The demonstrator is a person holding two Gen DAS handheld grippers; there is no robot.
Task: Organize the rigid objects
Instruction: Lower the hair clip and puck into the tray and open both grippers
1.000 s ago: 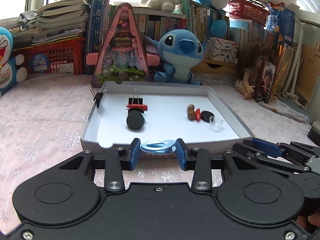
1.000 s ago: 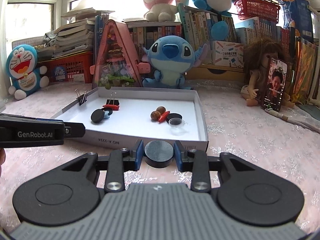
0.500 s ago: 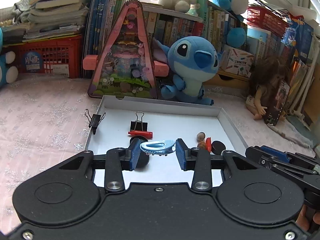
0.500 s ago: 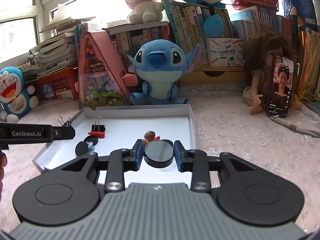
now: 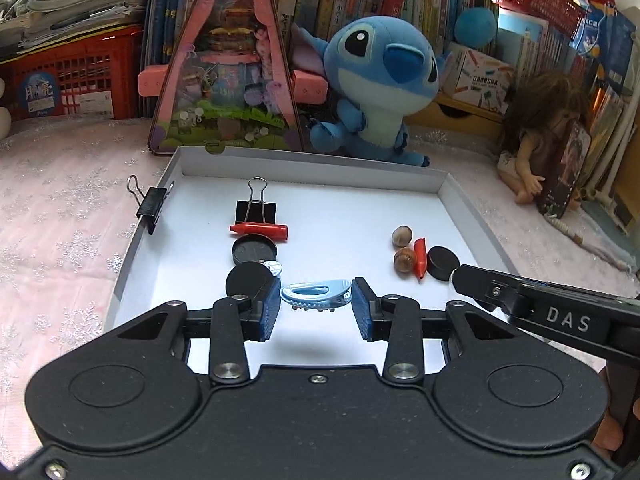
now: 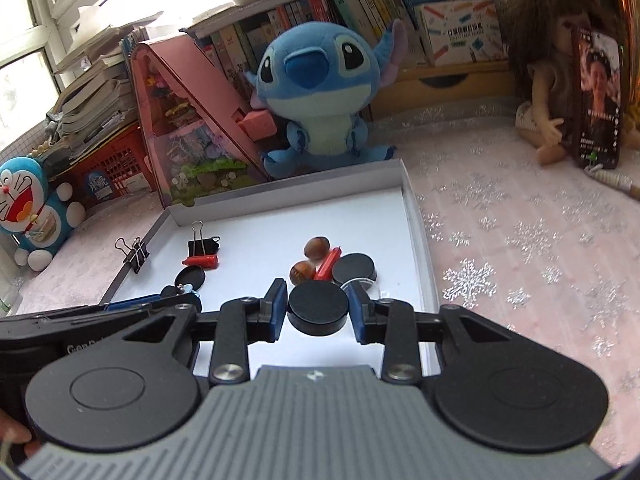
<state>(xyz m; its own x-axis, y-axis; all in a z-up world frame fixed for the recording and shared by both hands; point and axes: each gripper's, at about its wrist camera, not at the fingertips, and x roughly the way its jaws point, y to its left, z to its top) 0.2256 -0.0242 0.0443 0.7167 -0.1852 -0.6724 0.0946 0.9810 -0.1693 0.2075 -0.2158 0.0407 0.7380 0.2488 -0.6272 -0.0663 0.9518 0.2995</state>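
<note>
A shallow white tray (image 5: 312, 162) (image 6: 416, 216) lies on the pink cloth. In it are a black binder clip (image 5: 256, 210), a red crayon (image 5: 260, 231), black round discs (image 5: 254, 250) (image 5: 442, 268), two nuts (image 5: 404, 258) and a short red piece (image 5: 420, 260). My left gripper (image 5: 316, 308) is shut on a light blue hair clip (image 5: 316, 292) and holds it over the tray's near part. My right gripper (image 6: 318, 312) is shut on a black round disc (image 6: 318, 308) over the tray, near the nuts (image 6: 316, 248) and another black disc (image 6: 354, 268).
Another binder clip (image 5: 152, 202) grips the tray's left wall. A blue plush toy (image 5: 380, 80), a pink triangular toy house (image 5: 228, 64), a red basket (image 5: 68, 76), books and a doll (image 5: 536, 148) stand behind the tray. My right gripper's arm (image 5: 560, 312) crosses the left wrist view.
Both grippers have moved forward from the tray's near edge to over its inside, each still holding its object. The tray items look closer and lower.
</note>
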